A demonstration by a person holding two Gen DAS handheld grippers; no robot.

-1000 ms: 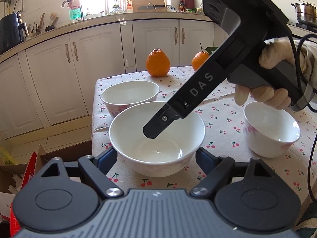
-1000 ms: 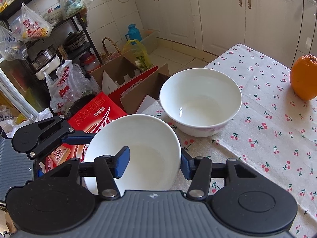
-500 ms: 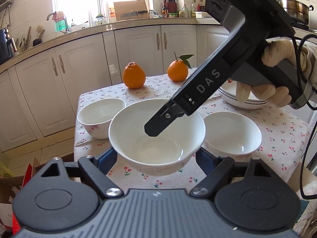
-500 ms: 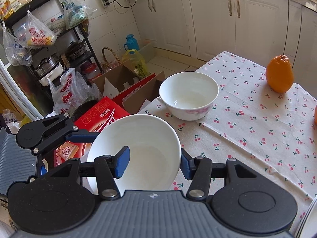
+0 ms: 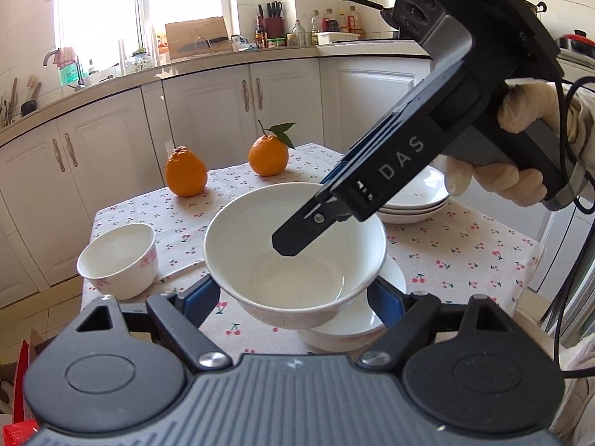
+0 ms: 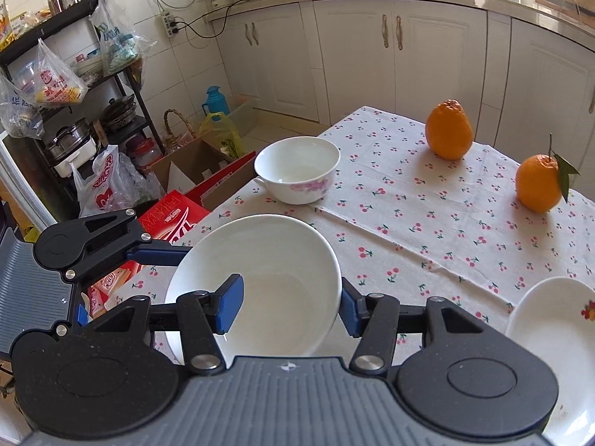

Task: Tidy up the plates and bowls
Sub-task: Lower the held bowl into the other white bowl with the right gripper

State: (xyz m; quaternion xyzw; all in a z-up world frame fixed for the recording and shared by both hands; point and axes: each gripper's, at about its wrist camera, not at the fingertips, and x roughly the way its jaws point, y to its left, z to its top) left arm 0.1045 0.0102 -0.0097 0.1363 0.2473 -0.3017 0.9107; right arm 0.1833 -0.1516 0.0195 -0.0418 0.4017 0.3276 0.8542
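The left gripper [image 5: 295, 293] has its blue fingers [image 5: 200, 297] pressed against opposite sides of a large white bowl [image 5: 293, 256], grasping it from outside, and the bowl is lifted clear of the desk [image 5: 465, 256]. The right gripper [image 6: 290, 304] grips the same large white bowl at its rim: one blue finger [image 6: 230, 303] lies inside against the wall, the other outside, so the wall is pinched between them. In the left wrist view that gripper comes in from the upper right, held by a gloved hand [image 5: 520, 156], its dark tip dipping into the bowl.

Directly beneath the lifted bowl, partly hidden by it, a second white bowl [image 5: 357, 319] stands on the desk. A small white bowl with pink flowers [image 6: 297, 169] stands near the desk's left edge, well apart from the held one. Behind the right gripper lies a stack of white plates [image 5: 416, 200]; the right wrist view shows a plate with a fruit print at its rim near its lower right corner.

Two oranges stand at the far side of the cherry-print cloth: a knobbed orange [image 5: 186, 173] and an orange with a leaf [image 5: 268, 156]. Beyond the desk's left edge, a red carton [image 6: 174, 219] and cardboard boxes sit on the floor.
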